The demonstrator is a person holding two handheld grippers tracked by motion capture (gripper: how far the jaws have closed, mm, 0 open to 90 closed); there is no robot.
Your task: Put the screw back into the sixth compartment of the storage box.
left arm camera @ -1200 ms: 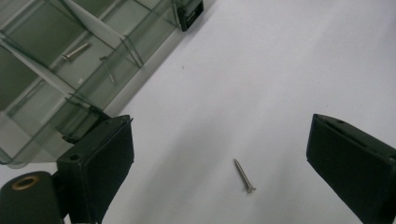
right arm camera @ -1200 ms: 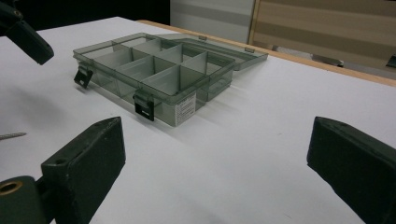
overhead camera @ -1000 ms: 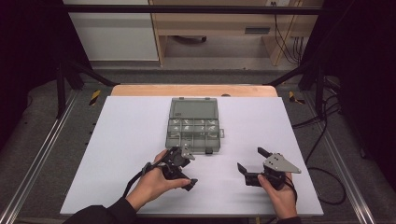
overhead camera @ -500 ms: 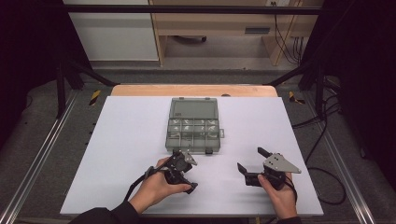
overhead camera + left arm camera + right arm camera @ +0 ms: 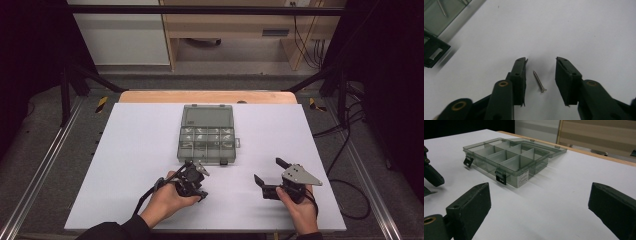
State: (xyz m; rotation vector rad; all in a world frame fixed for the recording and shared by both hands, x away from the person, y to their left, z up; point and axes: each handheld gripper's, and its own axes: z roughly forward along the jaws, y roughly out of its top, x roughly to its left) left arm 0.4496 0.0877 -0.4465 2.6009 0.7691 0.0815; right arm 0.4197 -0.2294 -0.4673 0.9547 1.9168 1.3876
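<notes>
Your left gripper [image 5: 540, 65] slid a bit nearer you, jaws just been closing around the small silver screw [image 5: 539, 81], not touching yet. Right gripper [image 5: 539, 202] sits wide open, near the smoky clear plastic compartment box [image 5: 511, 160].

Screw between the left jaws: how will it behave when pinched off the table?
The screw is thin metal, so probably stiff and light. It lies flat on the smooth white table, so it may roll or skid. The left gripper, whose jaws have just been closing, hasn't touched it yet; the slim shank could pivot or slip.
</notes>
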